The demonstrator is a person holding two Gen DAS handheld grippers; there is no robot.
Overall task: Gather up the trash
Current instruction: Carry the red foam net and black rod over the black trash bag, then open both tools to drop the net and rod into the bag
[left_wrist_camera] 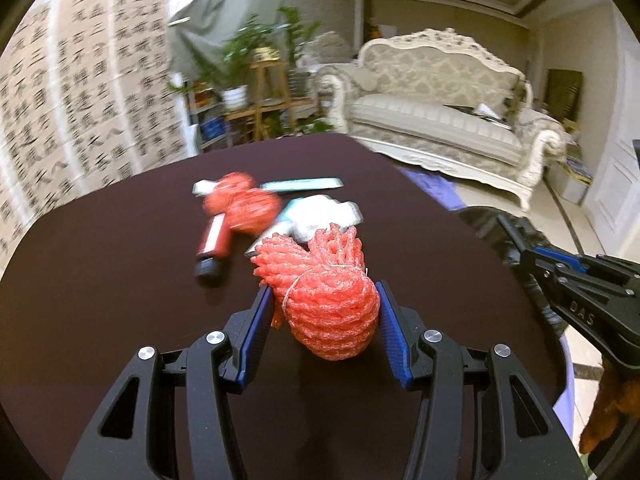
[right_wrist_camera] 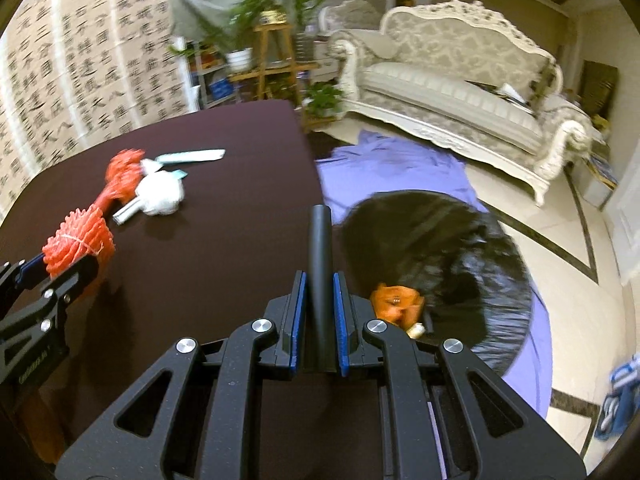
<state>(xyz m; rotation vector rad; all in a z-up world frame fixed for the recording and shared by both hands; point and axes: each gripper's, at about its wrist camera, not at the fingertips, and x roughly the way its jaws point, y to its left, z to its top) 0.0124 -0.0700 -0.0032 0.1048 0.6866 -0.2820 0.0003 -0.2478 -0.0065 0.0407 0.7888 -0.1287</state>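
Our left gripper (left_wrist_camera: pixel 326 308): clamped on red foam net (left_wrist_camera: pixel 332 312), above the dark table (left_wrist_camera: pixel 100 280). Our right gripper (right_wrist_camera: pixel 320 312): clenched on black bag edge (right_wrist_camera: pixel 320 260); black trash bag (right_wrist_camera: pixel 460 264) open just right of it. Remaining trash (left_wrist_camera: pixel 276 212) ahead.

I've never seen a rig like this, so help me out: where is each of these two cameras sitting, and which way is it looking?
Left wrist: on the left gripper, looking down its fingers at the red foam net it holds over the dark table; the right gripper shows at the right.
Right wrist: on the right gripper, shut on a black strip, facing the black trash bag.
Both share the table, net and sofa.
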